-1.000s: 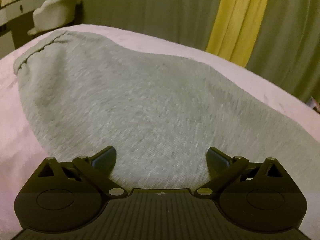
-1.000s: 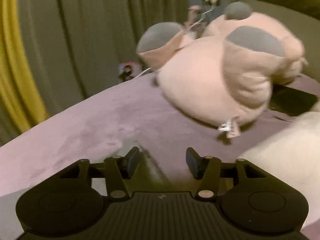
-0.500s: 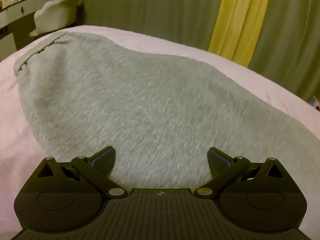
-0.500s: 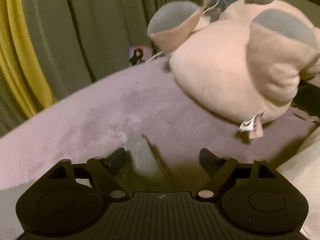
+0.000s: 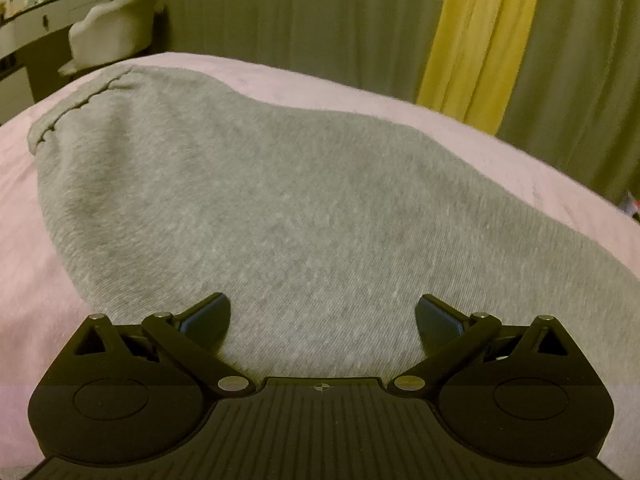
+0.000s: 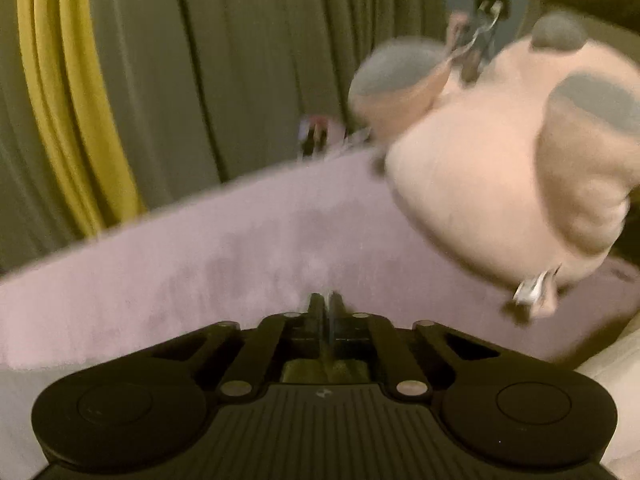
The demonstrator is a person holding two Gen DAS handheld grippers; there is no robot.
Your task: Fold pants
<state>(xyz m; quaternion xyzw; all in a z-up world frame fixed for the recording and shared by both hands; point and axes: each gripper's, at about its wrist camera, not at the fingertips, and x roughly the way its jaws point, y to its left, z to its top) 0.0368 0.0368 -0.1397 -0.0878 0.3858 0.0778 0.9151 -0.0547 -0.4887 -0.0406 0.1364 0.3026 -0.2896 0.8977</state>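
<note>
Grey pants (image 5: 256, 208) lie spread on a pink bed cover (image 5: 24, 288) in the left wrist view, with a stitched hem at the far left (image 5: 72, 108). My left gripper (image 5: 322, 316) is open and empty, low over the near part of the pants. In the right wrist view my right gripper (image 6: 326, 304) is shut with its fingers pressed together. A thin sliver of grey fabric shows between the fingers, so it seems to pinch an edge of the pants; the rest of the cloth is hidden under the gripper. This view is blurred.
A big pink plush toy (image 6: 500, 184) with grey patches lies on the bed at the right. Grey-green curtains with a yellow strip (image 5: 476, 36) hang behind the bed. A white chair (image 5: 116, 32) and a dresser stand at the far left.
My right gripper went from open to fully shut and the view shifted; the grey fabric corner seen between its fingers is now pinched. The left gripper stayed open and hardly moved.
</note>
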